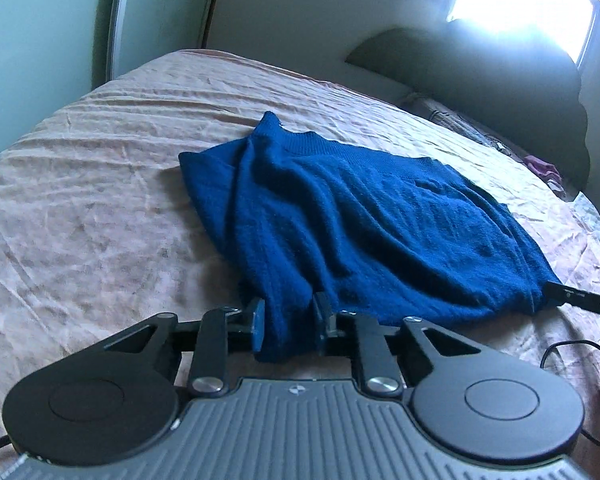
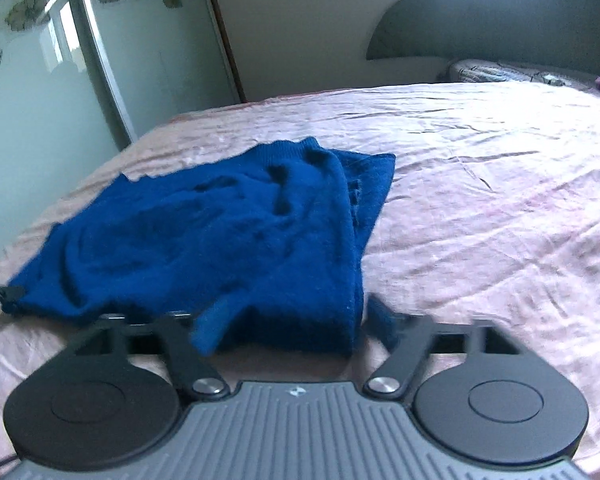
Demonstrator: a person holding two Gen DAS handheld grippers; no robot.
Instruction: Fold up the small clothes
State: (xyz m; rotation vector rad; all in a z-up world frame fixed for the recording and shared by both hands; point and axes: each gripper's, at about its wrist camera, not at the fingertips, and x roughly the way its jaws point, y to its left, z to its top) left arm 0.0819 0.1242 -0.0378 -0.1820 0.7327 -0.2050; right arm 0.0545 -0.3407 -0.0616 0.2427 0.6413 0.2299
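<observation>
Blue knit fills the middle of both views: a small sweater lies rumpled on the pink bedsheet, its ribbed neckline at the far edge and its hem toward us.

We see our left gripper closed on a bunched corner of the hem — cloth is squeezed between the two pads and hangs down in a thick fold behind them. From this view the other gripper's tip pokes in at the right, touching the sweater's opposite near corner.

Our right gripper stands much wider. Its fingers straddle a thick fold of the sweater, but the frame is blurred here and we cannot tell whether the pads actually press on the cloth or merely flank it.

Beyond the bedsheet — creased all over — we make out a dark curved headboard, a patterned pillow below it, and a pale glass wardrobe door with flower decals at the left.
</observation>
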